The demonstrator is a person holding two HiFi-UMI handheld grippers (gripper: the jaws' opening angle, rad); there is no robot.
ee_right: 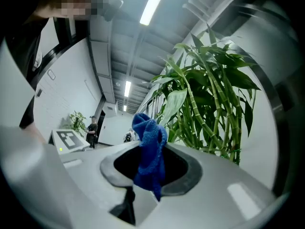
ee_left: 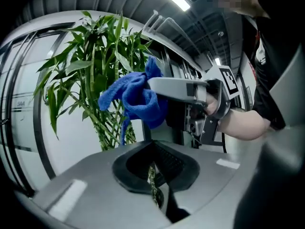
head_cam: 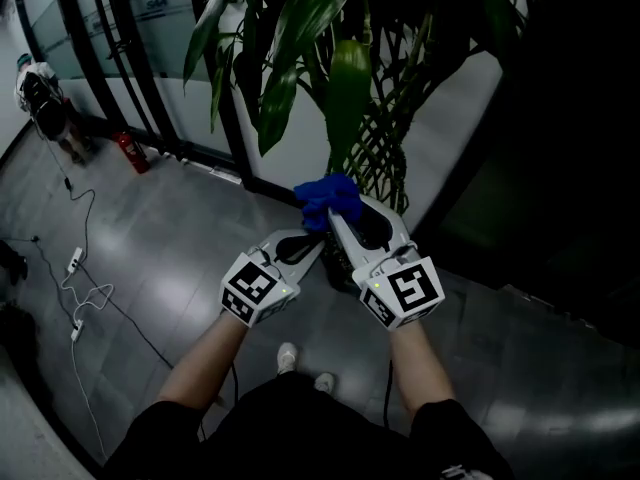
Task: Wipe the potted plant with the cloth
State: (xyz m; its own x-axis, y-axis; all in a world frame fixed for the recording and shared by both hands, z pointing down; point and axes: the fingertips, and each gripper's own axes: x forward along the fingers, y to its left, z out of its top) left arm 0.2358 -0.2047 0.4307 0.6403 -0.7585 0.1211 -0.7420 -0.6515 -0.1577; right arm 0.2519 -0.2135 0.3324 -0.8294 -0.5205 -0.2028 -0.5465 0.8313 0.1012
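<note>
The potted plant (head_cam: 345, 78) stands right in front of me, its long green leaves hanging over both grippers and its latticed stems behind them. My right gripper (head_cam: 332, 214) is shut on a bunched blue cloth (head_cam: 325, 196), held just under a broad drooping leaf. In the right gripper view the cloth (ee_right: 150, 151) sticks up out of the jaws with the plant (ee_right: 209, 104) close behind. My left gripper (head_cam: 305, 251) sits just left of and below the cloth, jaws closed to a thin slit, holding nothing. From the left gripper view the cloth (ee_left: 138, 99) hangs beside the plant (ee_left: 95, 75).
A red fire extinguisher (head_cam: 135, 153) stands by the glass wall at the far left. Cables and a power strip (head_cam: 75, 263) trail over the grey floor on the left. A dark wall closes the right side. The person's shoes (head_cam: 288, 356) show below the grippers.
</note>
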